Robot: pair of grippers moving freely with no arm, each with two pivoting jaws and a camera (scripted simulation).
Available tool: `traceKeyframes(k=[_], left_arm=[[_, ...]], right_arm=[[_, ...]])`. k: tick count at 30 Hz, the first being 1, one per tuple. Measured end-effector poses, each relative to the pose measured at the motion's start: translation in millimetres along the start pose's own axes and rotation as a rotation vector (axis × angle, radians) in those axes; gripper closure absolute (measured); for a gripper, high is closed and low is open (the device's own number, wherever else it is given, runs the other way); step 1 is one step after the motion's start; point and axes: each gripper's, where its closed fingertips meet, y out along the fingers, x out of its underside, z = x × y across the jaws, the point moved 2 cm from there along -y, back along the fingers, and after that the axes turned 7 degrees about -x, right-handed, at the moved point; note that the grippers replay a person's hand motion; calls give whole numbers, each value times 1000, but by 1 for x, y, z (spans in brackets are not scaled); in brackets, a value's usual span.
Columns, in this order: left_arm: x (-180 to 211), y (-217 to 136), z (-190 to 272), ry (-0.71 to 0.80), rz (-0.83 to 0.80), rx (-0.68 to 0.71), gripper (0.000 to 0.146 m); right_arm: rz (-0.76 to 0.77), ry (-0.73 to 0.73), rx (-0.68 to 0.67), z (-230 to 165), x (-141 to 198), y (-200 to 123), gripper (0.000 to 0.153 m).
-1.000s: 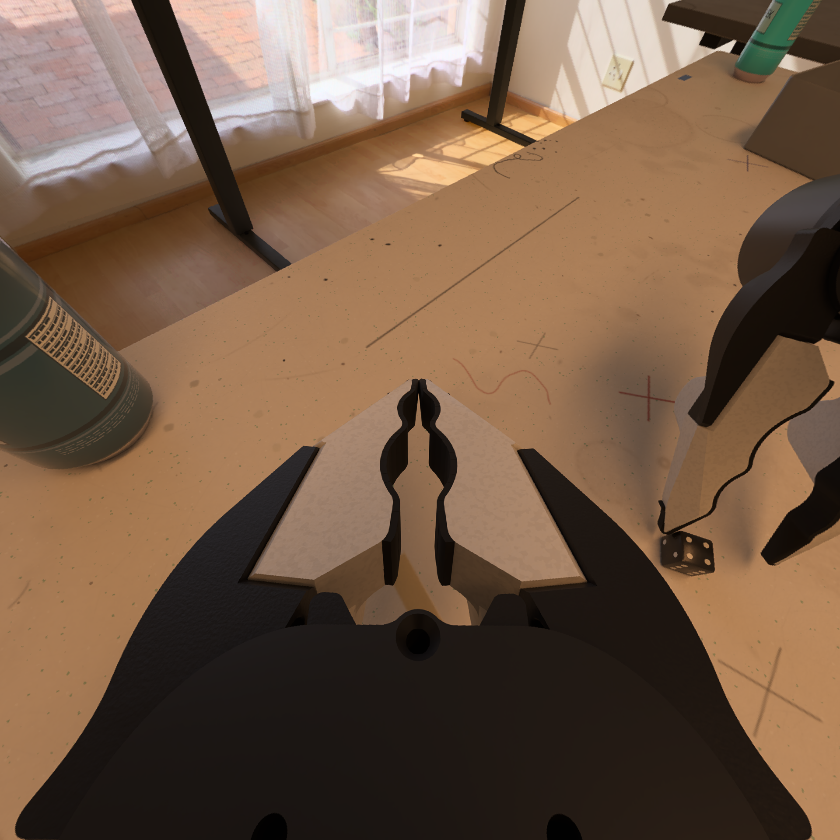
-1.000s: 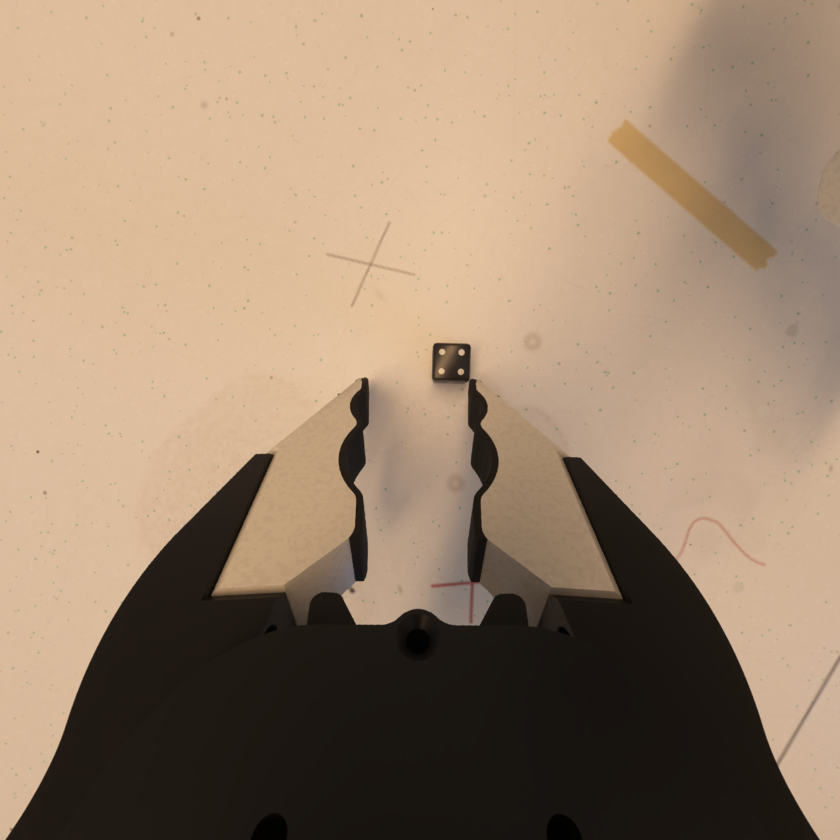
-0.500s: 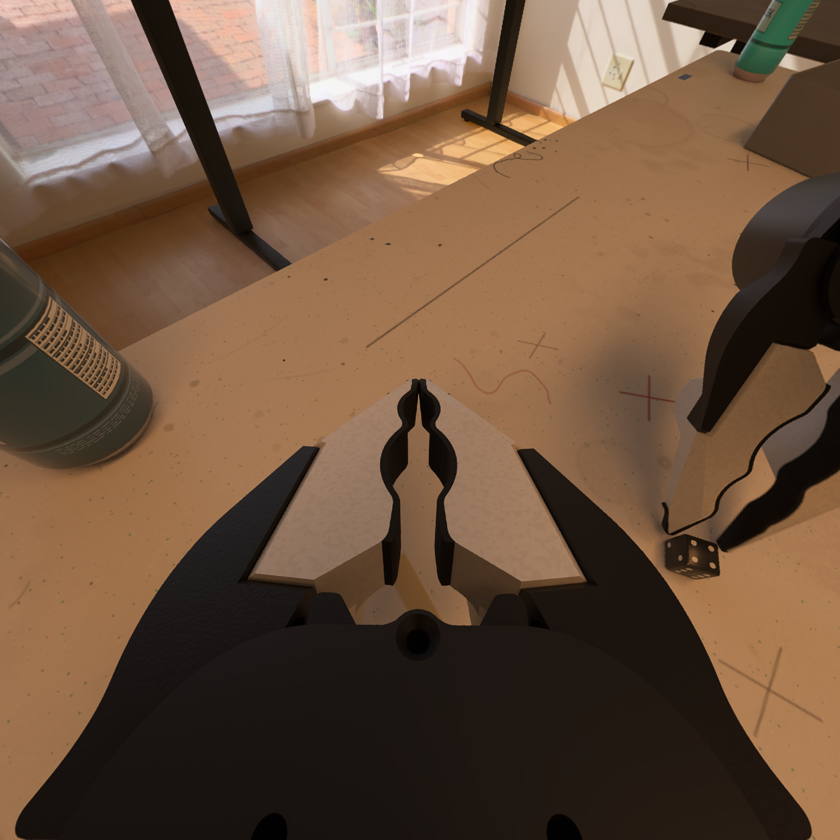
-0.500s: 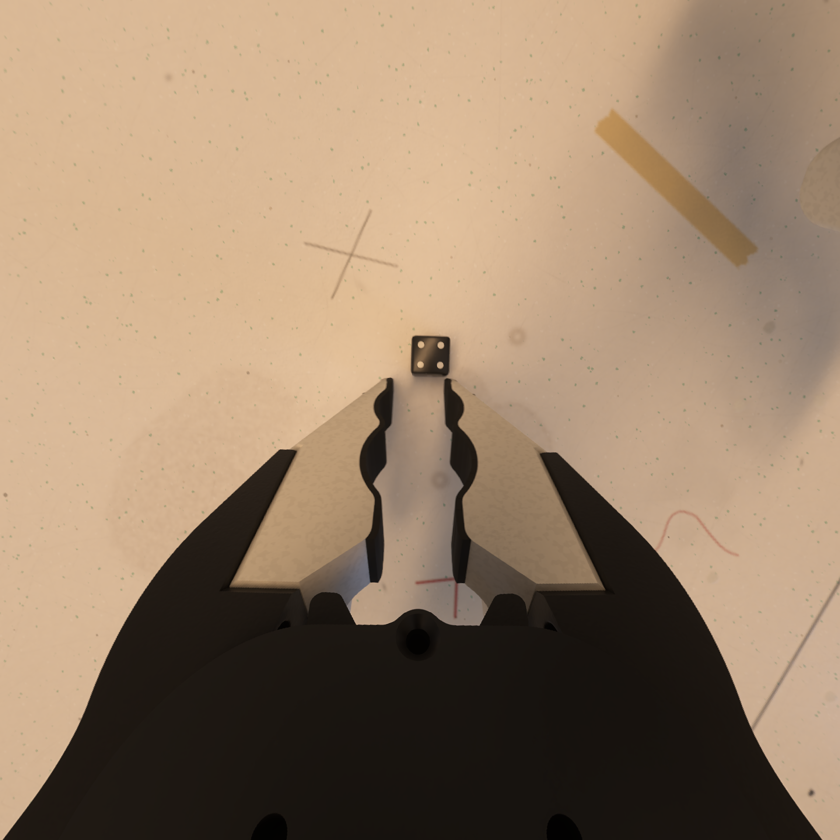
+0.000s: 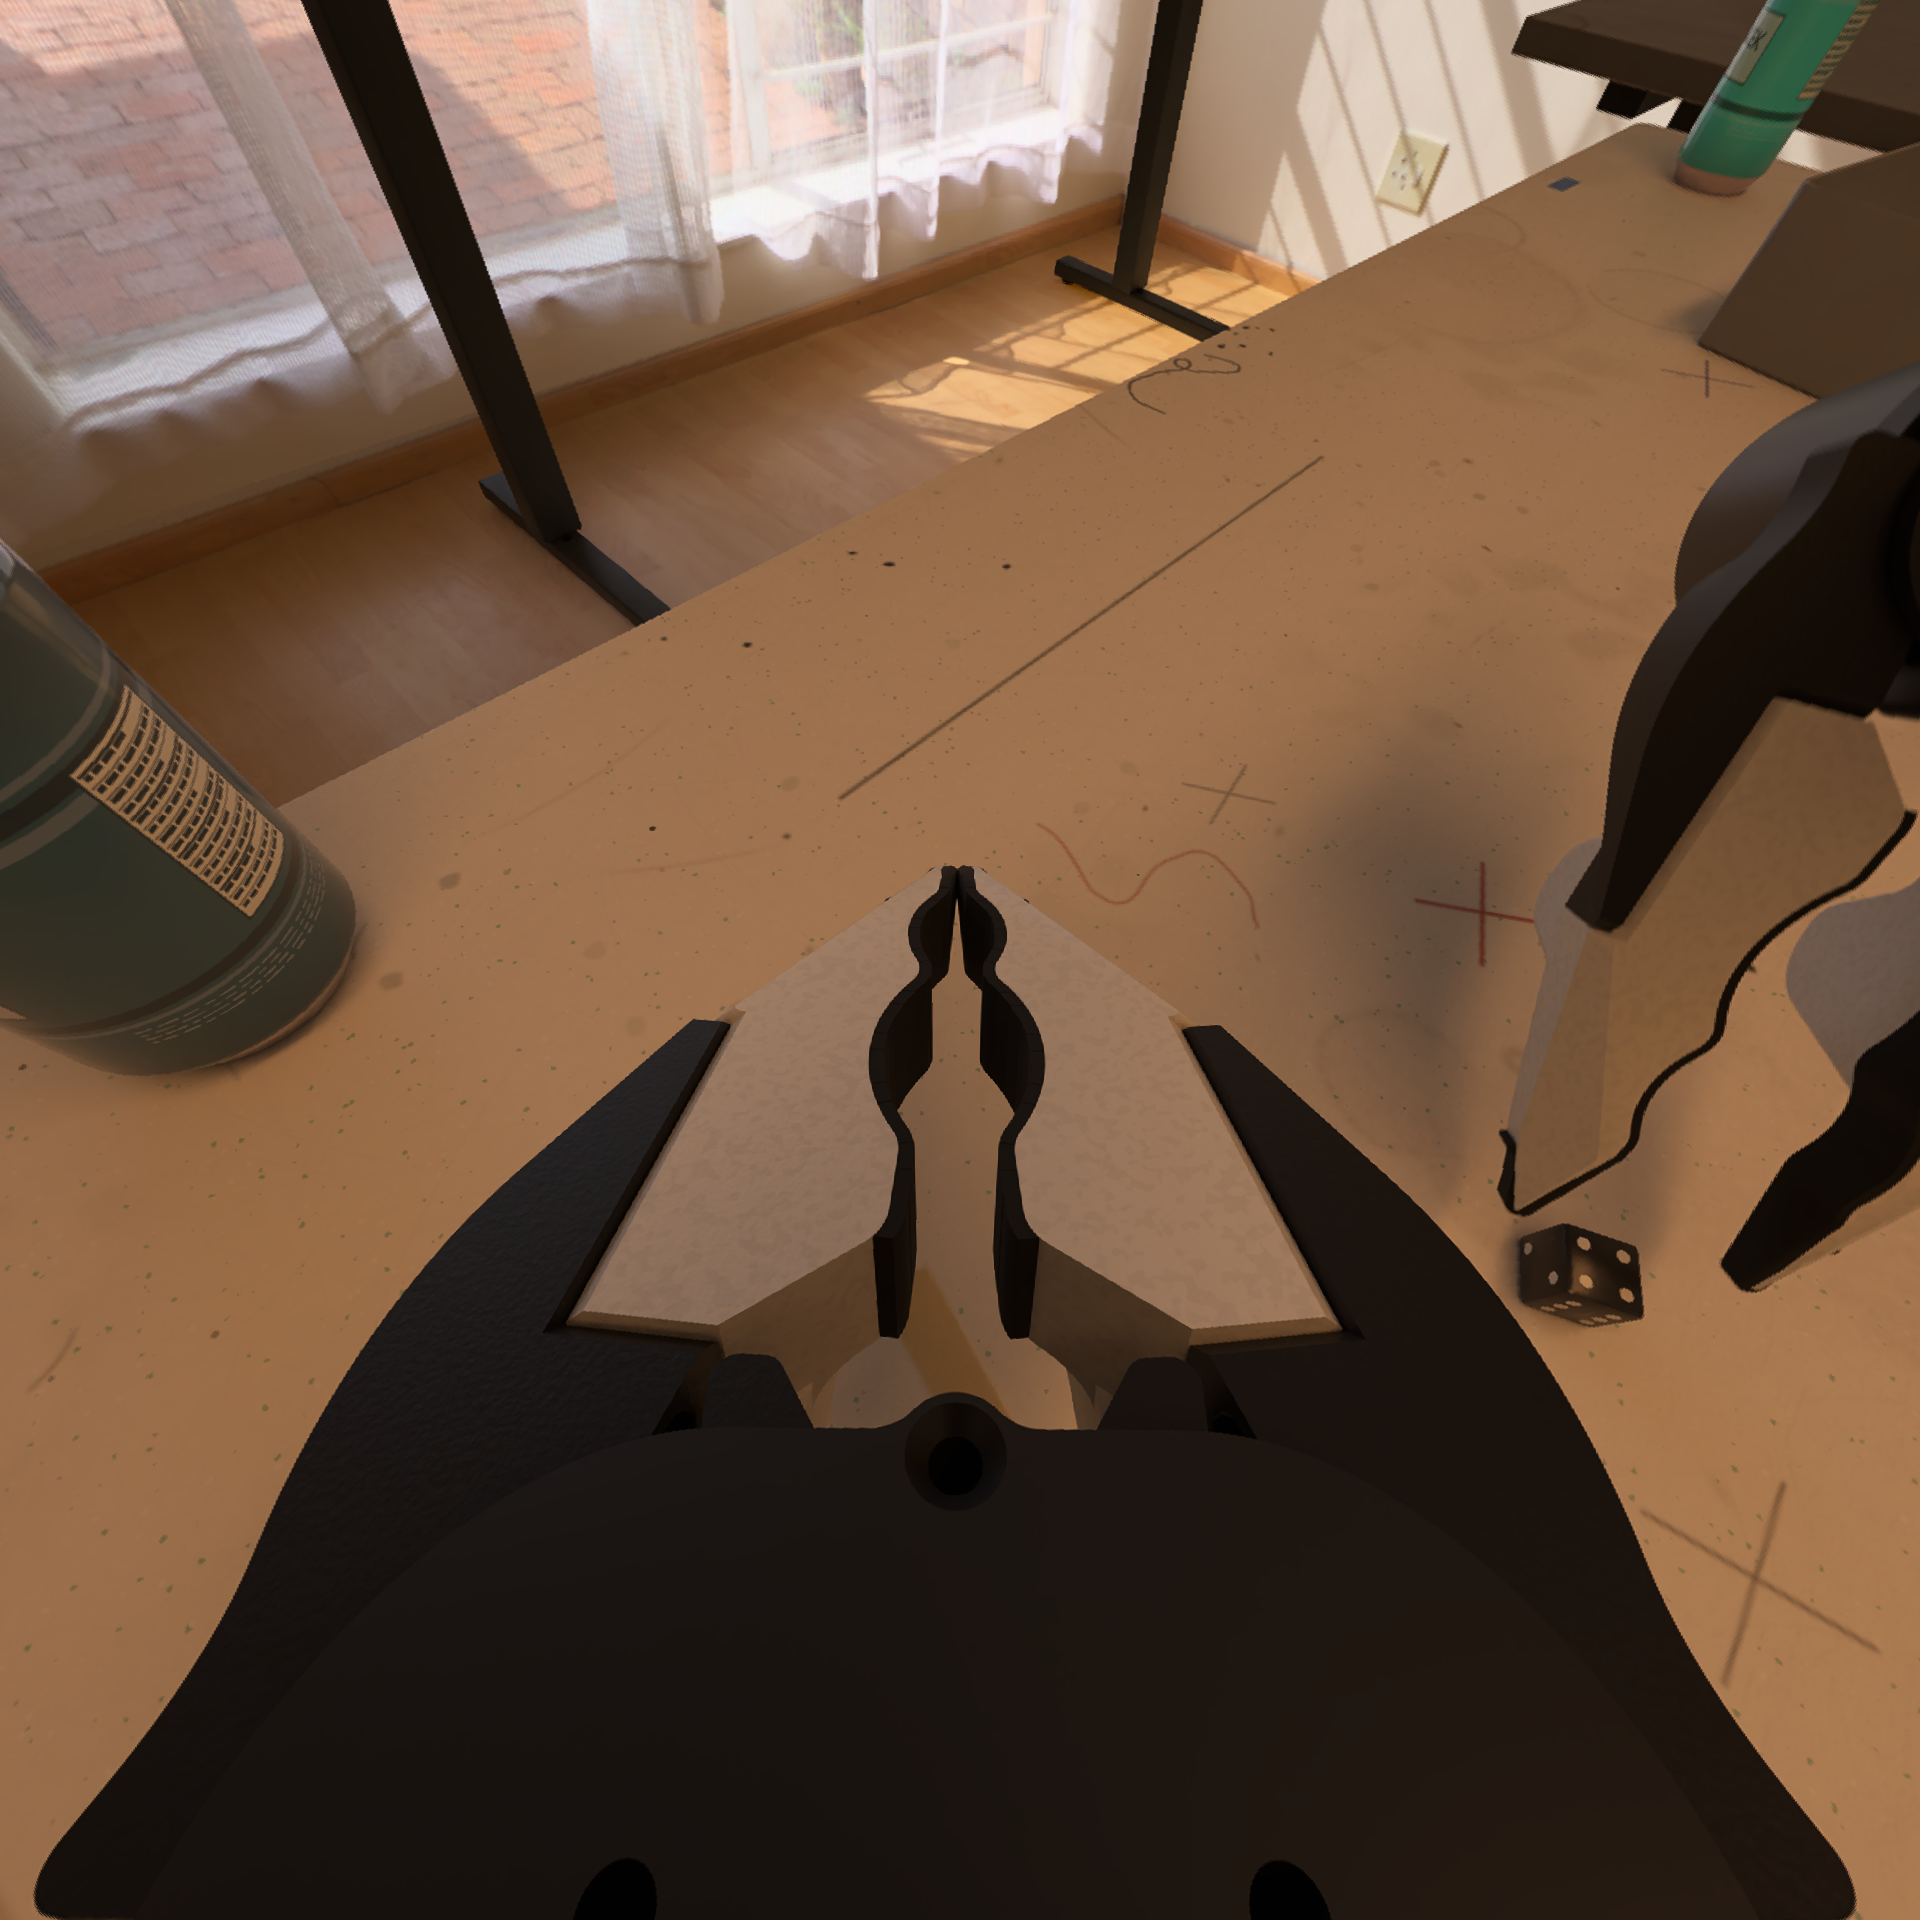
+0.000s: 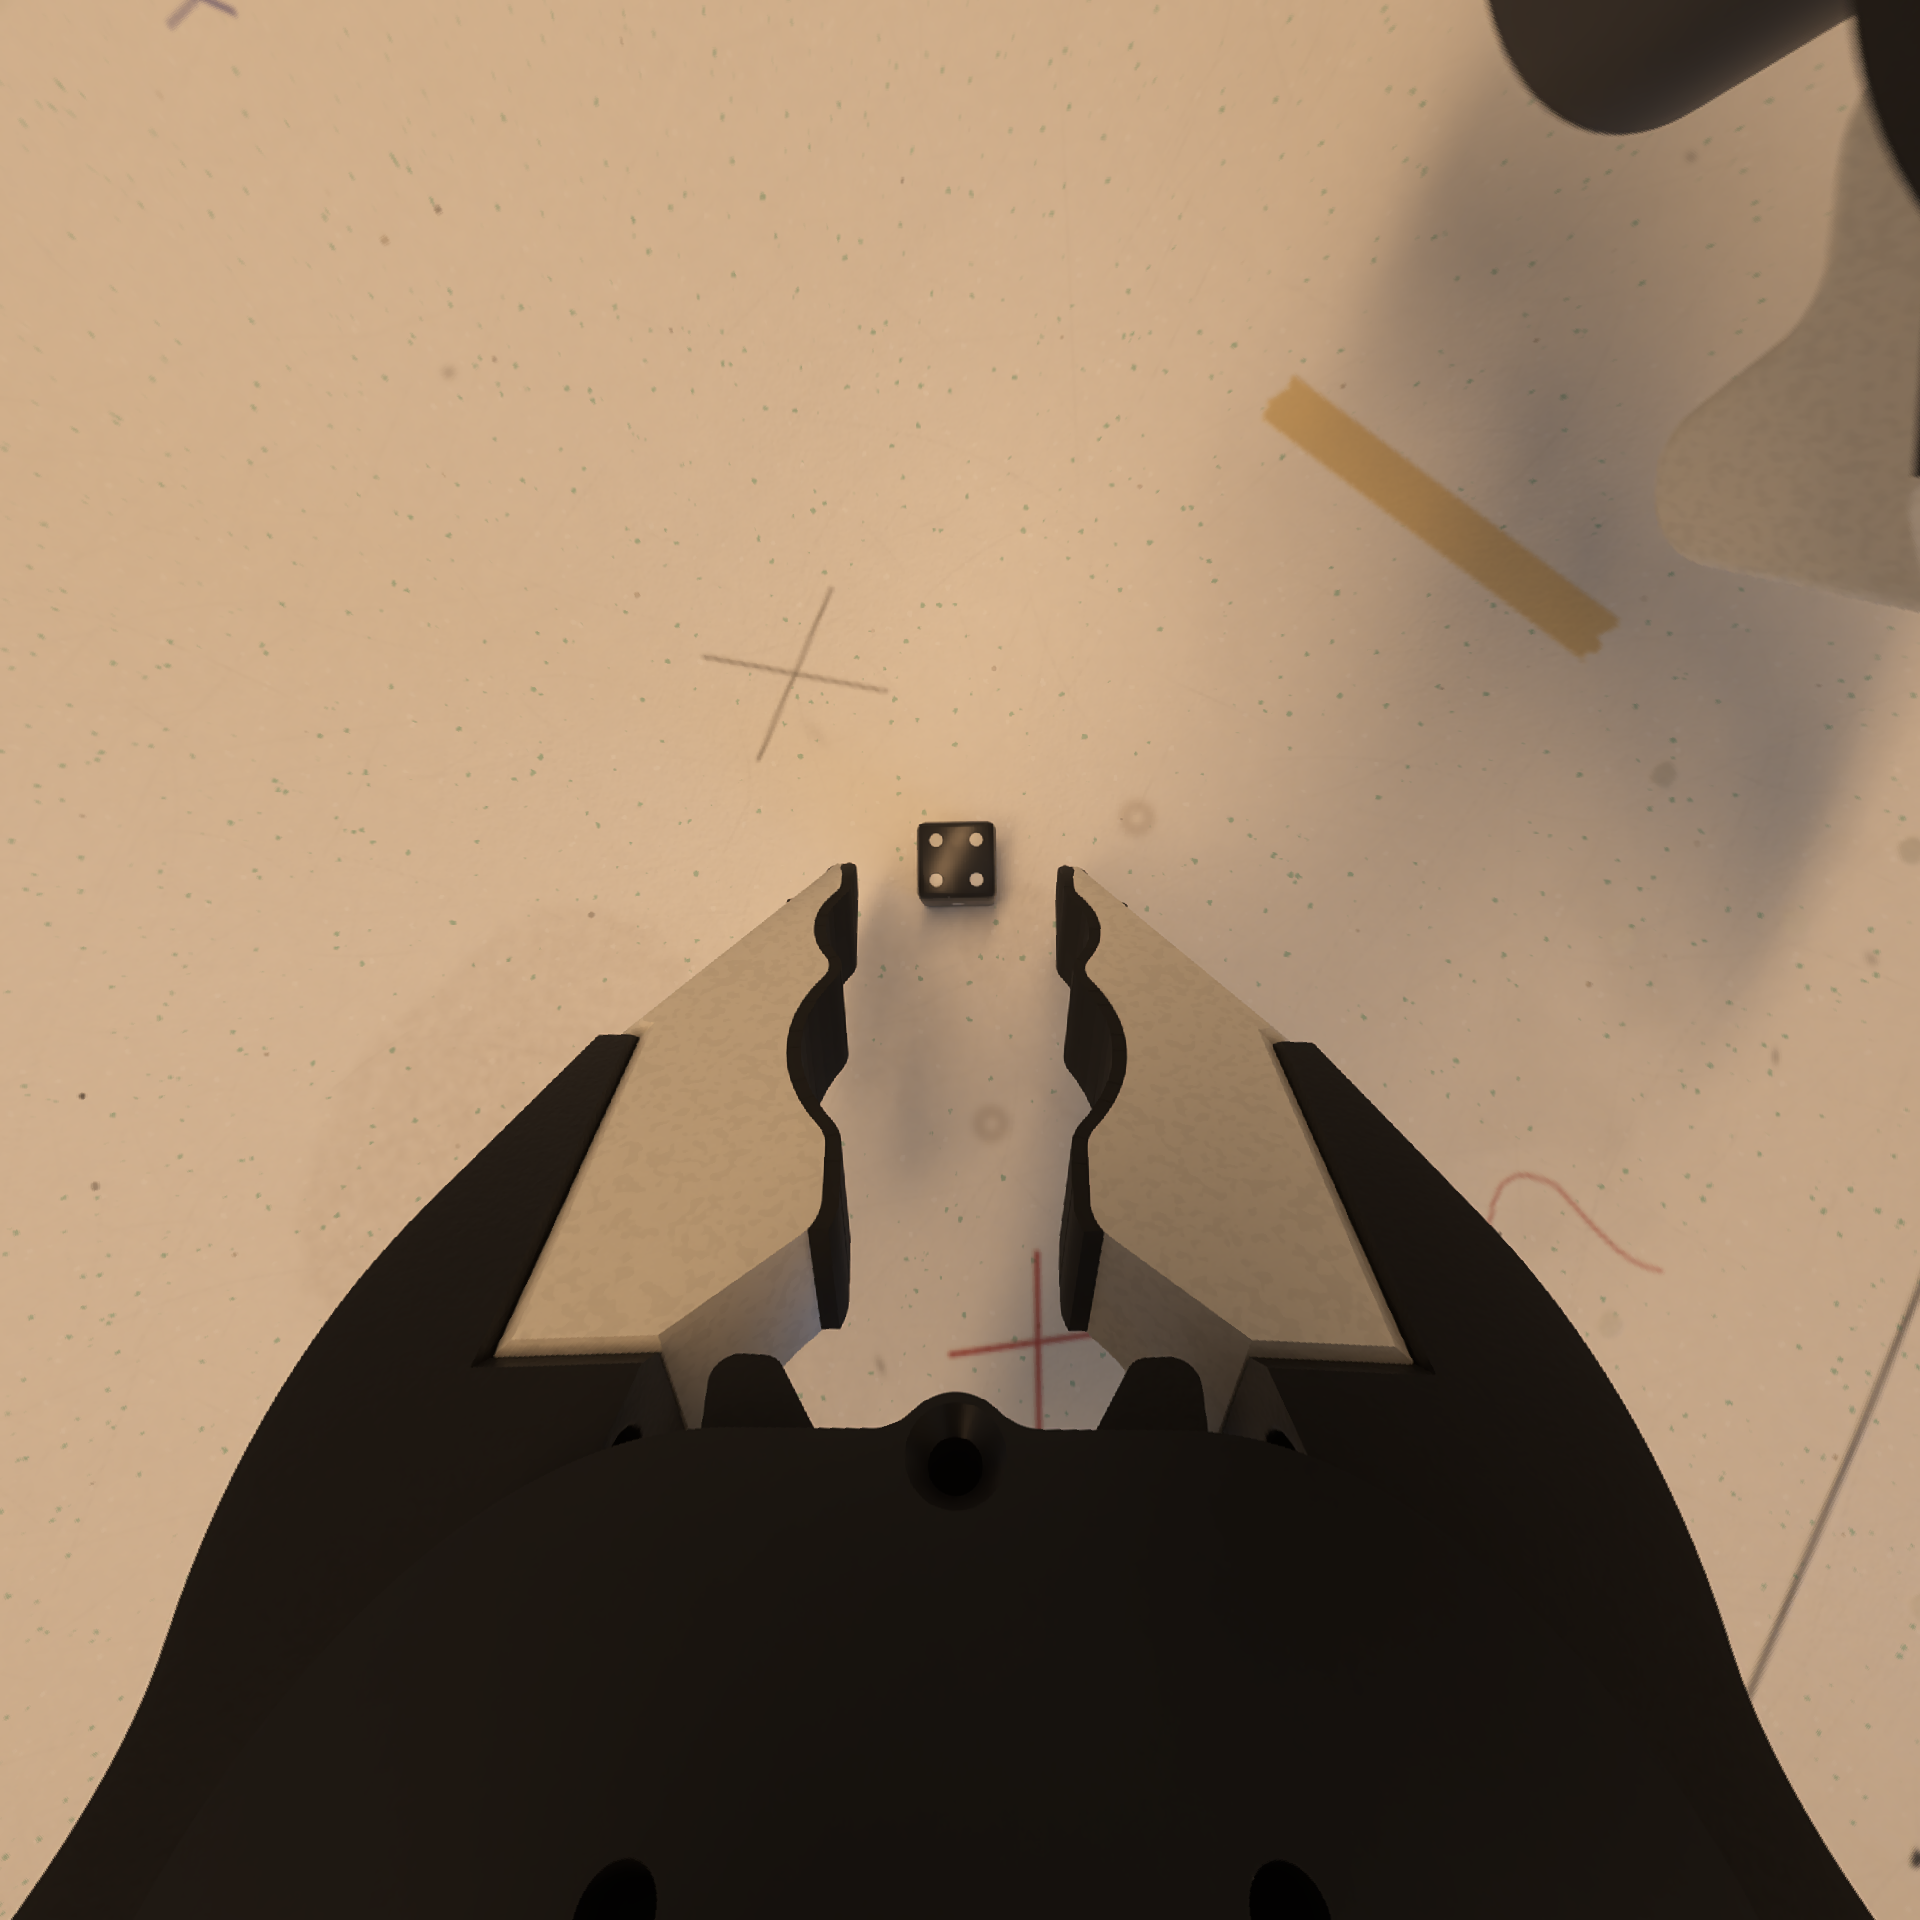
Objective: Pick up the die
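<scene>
Left wrist view. The left tongs are seen closed on nothing, tips meeting above the worktop. A dark can stands to the left. At right, the right tongs hang spread apart, tips pointing down, with the die on the worktop just below and between them, apparently untouched.

Right wrist view. The right tongs are shown parted, looking straight down; the die lies at the tips, centred in the gap, four pips up. A tape strip lies well apart.

The die is judged light, rigid and smooth, hence liable to slip or squirt out. It is best taken across two opposite flat faces, squarely, near the tips.
</scene>
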Motion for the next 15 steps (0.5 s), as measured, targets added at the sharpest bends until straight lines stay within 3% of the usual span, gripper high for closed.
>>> traceKeyframes(k=[5,10,15], left_arm=[[0,0,0,2,-2,0,146],[0,0,0,2,0,0,146],[-1,-1,0,2,3,0,146]], right_arm=[[-85,-31,27,2,5,15,121],[-73,-40,26,2,4,15,137],[-20,-30,26,3,0,3,137]])
